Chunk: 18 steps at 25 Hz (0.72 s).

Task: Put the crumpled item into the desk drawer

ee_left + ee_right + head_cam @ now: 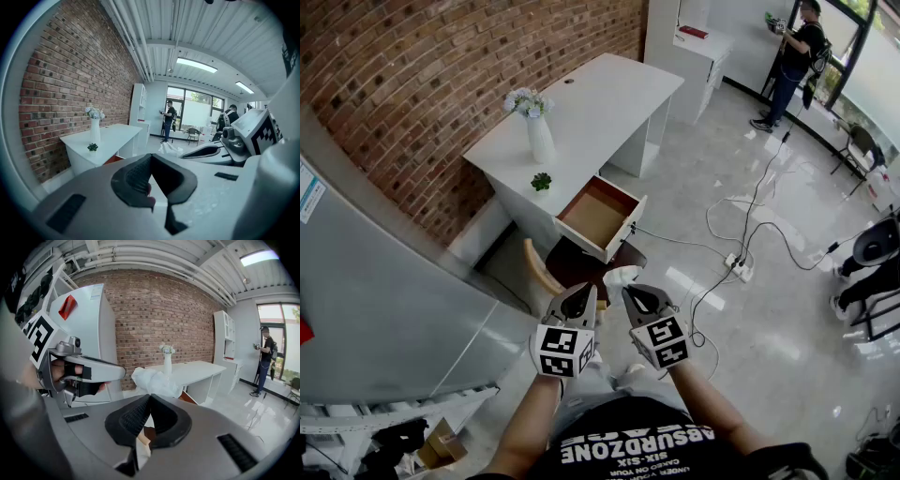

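Both forearms are bent in close to the body, and the two grippers are held side by side, level, aimed forward at the drawer [596, 214]. The left gripper [578, 302] sits just beside the right gripper [639, 300], both short of the drawer and above the chair [572, 265] tucked in front of it.

The left gripper's own view shows its fingers pressed together at the tips with nothing between them. The right gripper's view shows its fingers clamped on the white wad [620, 277], which bulges out past the tips. The head view cannot show that pinch, but only it shows the drawer pulled out and open just beyond the wad.

The wad sticks out ahead of the fingers toward the drawer. Seen from the right gripper it is broader than tall, lying across the fingers.

Behind the drawer a vase [540, 139] stands on the white surface [600, 98].
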Motion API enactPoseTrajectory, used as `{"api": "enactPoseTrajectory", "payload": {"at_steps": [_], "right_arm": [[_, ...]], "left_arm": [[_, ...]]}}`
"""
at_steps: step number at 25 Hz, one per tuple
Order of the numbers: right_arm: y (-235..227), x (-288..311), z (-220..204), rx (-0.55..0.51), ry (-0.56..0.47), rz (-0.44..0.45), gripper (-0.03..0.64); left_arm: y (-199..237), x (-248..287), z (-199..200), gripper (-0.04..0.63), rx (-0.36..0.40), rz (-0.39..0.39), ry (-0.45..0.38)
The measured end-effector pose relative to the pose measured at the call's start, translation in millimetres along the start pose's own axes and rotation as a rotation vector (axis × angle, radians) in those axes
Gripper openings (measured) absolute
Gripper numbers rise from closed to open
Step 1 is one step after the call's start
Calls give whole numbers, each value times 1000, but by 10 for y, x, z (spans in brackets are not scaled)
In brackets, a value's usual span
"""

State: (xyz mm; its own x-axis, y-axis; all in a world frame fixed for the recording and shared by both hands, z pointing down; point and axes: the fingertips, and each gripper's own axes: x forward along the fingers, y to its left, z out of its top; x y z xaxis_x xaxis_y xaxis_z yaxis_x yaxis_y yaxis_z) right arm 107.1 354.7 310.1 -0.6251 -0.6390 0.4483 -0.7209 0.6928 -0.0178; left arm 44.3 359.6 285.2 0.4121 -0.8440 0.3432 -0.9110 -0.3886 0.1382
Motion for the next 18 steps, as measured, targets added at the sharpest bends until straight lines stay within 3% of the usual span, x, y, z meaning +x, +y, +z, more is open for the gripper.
{"api": "enactPoseTrajectory", "payload": {"at_steps": [18], "right_arm": [[73,418,85,29,25,-115,0]], "left_arm": [[534,90,-12,-3,-2,-85,3]]}}
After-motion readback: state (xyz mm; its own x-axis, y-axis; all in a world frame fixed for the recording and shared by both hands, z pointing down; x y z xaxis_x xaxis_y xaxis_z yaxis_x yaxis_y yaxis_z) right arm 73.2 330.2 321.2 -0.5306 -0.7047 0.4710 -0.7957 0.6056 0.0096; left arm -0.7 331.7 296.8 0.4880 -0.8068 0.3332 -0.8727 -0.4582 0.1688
